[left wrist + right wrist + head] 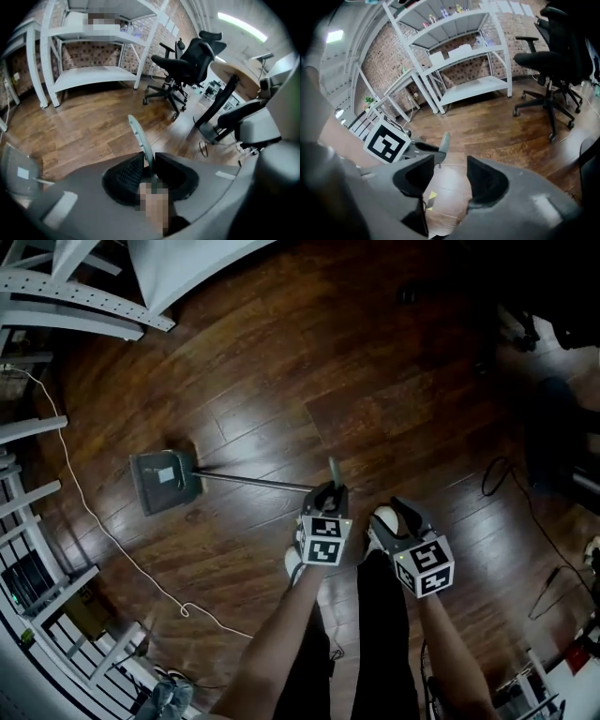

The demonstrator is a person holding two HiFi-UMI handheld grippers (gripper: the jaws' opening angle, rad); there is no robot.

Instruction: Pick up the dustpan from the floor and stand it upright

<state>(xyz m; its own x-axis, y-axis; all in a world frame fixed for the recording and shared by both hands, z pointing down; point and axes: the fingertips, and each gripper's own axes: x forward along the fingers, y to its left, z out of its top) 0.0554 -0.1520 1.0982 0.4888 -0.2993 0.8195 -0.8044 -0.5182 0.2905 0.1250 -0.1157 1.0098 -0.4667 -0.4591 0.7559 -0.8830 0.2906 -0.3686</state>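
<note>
Over toward the left side of the wooden floor (375, 381), just short of the white racks (56, 296), the dustpan (164, 482) is sitting with its dark pan low. Its thin shaft (253, 482) is running rightward, up to the person's hands. It is looking light but tail-heavy to me: a stiff, smooth rod with all the weight out at the pan, so it will likely swing if held loosely. The pale flat grip (138, 136) at the top end seems the sensible hold, and that is where the left gripper (330, 495) is clamping, its jaws pressing tight on the grip with the tip poking out beyond them. Just beside it, the right gripper (398, 517) is hanging idle, its jaws standing slightly apart with nothing between them, clear of the shaft.
</note>
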